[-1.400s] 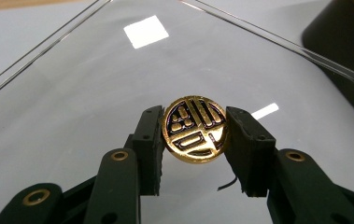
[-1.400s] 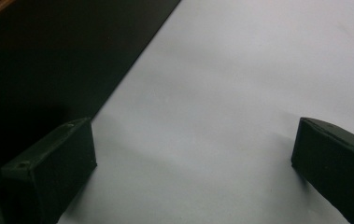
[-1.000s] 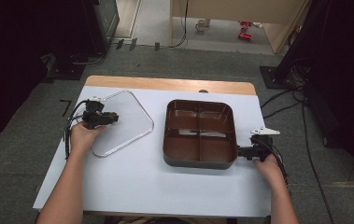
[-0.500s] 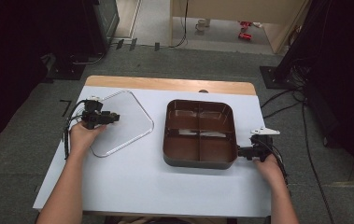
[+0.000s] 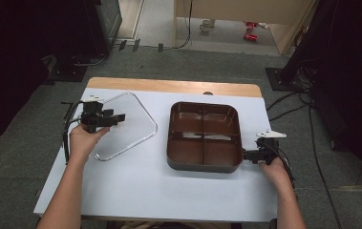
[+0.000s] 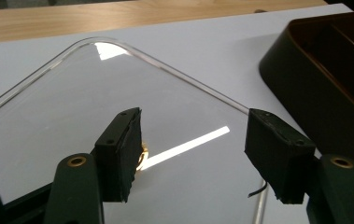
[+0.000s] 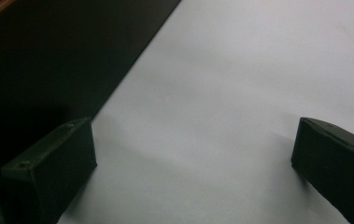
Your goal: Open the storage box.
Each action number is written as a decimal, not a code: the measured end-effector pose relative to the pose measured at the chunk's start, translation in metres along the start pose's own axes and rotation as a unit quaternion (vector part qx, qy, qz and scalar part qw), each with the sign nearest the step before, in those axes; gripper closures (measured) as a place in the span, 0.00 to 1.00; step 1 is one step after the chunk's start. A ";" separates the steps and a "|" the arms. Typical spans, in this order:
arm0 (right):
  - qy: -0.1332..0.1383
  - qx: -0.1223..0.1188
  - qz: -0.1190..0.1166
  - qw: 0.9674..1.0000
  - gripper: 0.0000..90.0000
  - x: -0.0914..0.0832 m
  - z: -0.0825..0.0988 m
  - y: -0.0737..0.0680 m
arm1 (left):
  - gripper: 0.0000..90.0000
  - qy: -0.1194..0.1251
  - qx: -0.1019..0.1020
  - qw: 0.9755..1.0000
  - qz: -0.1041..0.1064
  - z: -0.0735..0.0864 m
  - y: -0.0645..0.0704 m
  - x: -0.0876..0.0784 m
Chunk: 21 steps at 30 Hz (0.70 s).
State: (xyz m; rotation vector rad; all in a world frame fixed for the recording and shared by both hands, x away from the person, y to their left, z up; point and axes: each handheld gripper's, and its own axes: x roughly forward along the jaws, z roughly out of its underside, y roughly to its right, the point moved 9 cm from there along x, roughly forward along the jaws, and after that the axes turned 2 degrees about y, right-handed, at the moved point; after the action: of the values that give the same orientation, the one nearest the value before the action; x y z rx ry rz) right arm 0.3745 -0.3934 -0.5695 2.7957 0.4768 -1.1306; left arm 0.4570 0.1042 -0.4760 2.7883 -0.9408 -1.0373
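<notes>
Right gripper (image 5: 246, 155) sits jaws apart, gripping nothing, just beside the brown tray (image 5: 204, 164); its four compartments look empty. Farther left, the left gripper (image 5: 119, 117) has just been opening, nothing between, above the clear lid (image 5: 135, 126) lying flat on the table (image 5: 169, 191).

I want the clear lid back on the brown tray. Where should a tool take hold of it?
Grip the clear lid by its thin raised rim, on the edge nearest the left tool, coming in low from the side; it lies flat, so only the rim offers a pinch.
</notes>
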 end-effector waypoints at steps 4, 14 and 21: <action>0.000 0.000 -0.001 1.000 0.00 0.000 0.000 0.000 | 0.37 -0.006 0.021 1.000 0.011 0.006 0.018 0.002; 0.000 0.001 -0.001 1.000 0.00 0.000 0.000 0.000 | 0.31 -0.023 0.069 0.996 0.044 0.026 0.063 0.015; 0.000 0.002 -0.001 1.000 0.00 0.000 0.000 0.000 | 0.30 -0.044 0.078 0.994 0.068 0.048 0.086 0.020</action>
State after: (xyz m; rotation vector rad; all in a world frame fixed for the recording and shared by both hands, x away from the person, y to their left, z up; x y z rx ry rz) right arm 0.3744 -0.3934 -0.5695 2.7981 0.4792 -1.1335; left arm 0.3945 0.0312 -0.5064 2.7711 -1.2547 -1.1220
